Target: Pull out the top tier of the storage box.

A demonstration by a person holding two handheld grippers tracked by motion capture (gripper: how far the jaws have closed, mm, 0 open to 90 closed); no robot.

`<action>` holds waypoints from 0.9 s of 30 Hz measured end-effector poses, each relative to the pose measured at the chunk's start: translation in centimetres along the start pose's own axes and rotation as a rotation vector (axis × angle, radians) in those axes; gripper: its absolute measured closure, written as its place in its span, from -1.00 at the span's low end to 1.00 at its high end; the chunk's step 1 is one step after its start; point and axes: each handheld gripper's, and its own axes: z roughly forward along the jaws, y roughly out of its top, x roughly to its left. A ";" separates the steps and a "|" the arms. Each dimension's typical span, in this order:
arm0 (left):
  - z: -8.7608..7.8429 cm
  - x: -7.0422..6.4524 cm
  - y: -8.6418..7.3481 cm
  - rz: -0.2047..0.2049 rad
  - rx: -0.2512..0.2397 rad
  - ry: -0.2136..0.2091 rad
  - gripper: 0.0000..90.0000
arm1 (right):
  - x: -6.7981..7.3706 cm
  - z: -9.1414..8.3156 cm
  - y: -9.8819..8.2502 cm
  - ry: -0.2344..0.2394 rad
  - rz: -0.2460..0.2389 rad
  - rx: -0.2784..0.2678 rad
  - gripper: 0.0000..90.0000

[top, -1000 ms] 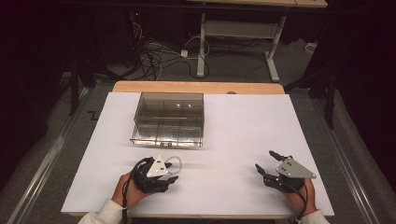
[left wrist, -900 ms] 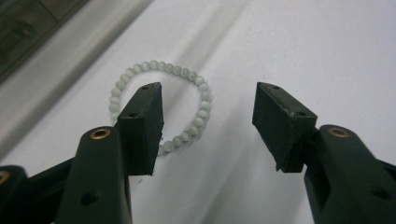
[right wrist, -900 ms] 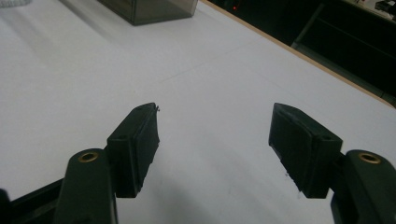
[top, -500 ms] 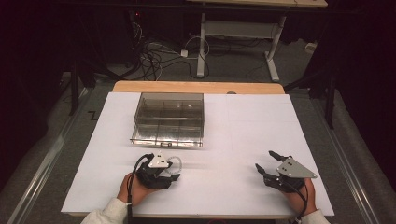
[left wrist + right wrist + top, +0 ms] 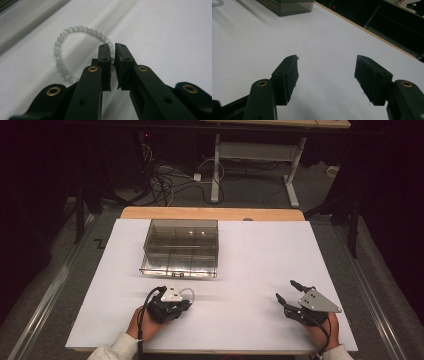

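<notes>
Your left tongs (image 5: 112,48) sit low on the white counter (image 5: 250,270), near its front edge. The jaws are nearly closed, a narrow slit between them, with one side of a pale bead bracelet (image 5: 62,45) passing through that slit. Whether the pads actually pinch the beads or only flank them is hard to call from this angle. The rest of the loop lies flat on the counter, curving away to the left of the jaws.

Handling note: light, limp, strung on cord most likely. Smooth round beads will likely roll or slip; bite across the strand between beads, not on one crown.

The clear compartment box (image 5: 181,247) stands farther back, well apart.

Your right tongs (image 5: 327,75) rest at the front right, jaws wide apart, holding nothing.
</notes>
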 end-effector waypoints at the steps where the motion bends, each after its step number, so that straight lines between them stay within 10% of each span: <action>1: 0.0 -0.1 0.0 0.004 -0.001 0.004 0.82 | 0.0 0.0 0.0 0.001 -0.003 0.000 -0.21; 27: -1.5 -0.9 1.0 0.115 -0.082 -0.009 0.83 | -1.0 -0.5 -0.3 0.006 0.064 -0.019 -0.21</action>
